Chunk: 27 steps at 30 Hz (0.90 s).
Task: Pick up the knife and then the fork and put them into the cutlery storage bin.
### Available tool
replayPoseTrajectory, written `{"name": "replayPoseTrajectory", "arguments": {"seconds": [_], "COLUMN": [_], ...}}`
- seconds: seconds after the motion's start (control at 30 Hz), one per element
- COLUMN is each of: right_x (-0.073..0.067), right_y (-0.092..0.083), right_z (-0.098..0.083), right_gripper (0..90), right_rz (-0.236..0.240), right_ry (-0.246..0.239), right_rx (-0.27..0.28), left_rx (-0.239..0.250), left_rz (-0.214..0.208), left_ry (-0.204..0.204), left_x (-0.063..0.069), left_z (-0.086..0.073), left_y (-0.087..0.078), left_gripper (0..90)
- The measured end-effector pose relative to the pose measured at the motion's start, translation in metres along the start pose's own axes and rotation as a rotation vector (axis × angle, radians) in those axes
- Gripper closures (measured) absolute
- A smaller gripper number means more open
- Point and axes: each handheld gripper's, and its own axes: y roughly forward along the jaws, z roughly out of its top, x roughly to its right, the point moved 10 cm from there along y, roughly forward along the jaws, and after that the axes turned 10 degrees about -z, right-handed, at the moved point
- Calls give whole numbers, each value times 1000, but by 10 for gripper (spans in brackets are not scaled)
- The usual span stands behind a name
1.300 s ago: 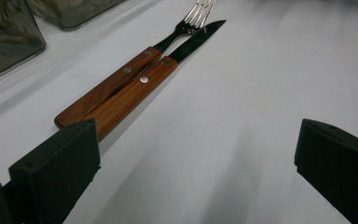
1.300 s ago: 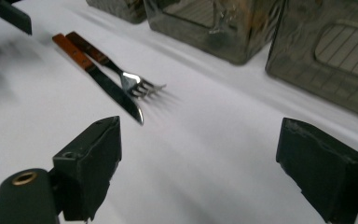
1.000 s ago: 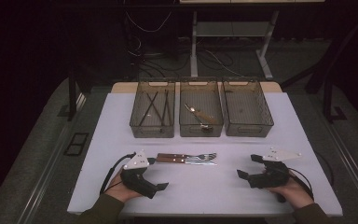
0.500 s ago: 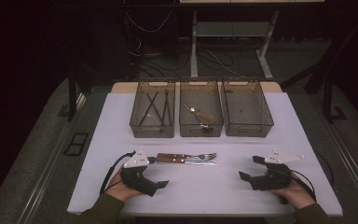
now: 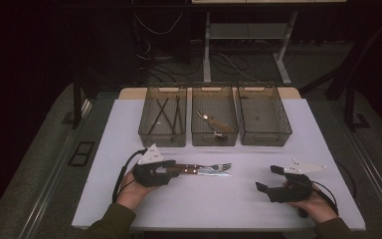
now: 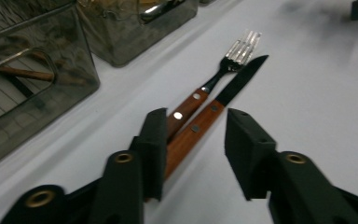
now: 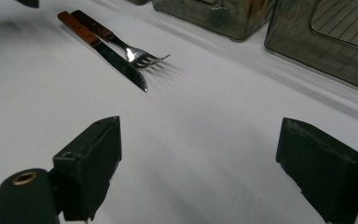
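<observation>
Straddling the wooden handles of a fork [image 6: 223, 70] and a knife [image 6: 200, 128] that lie side by side on the white desk [image 5: 229, 209], the left tool [image 5: 171, 168] has just been closing its jaws; both handles sit between the pads, one pad against the fork's handle, the other not yet touching, so nothing is gripped. Taking the handle ends keeps tines and blade pointing away. The right tool [image 5: 271, 178] rests well apart with jaws wide and empty, apparently waiting. Three mesh bins [image 5: 214, 137] stand beyond, the left holding chopsticks [image 5: 166, 117], the middle a spoon [image 5: 213, 123], suggesting sorting by type.
</observation>
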Motion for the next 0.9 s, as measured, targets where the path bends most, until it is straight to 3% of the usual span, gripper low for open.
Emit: {"name": "replayPoseTrajectory", "arguments": {"seconds": [0.3,0.6,0.77,0.9], "right_x": [-1,0,0,0], "right_y": [0,0,0,0], "right_z": [0,0,0,0], "right_gripper": [142,142,142,142], "right_rz": [4,3,3,3], "right_ry": [-7,-4,-5,-3], "right_rx": [-1,-3,0,0], "left_rx": [-60,-103,-127,-123], "left_rz": [-34,-60,-59,-33], "left_ry": [-16,5,21,30], "left_x": [-13,-11,-12,-19], "left_z": [7,9,5,6], "left_y": [23,45,44,43], "left_gripper": [881,892,892,892]}}
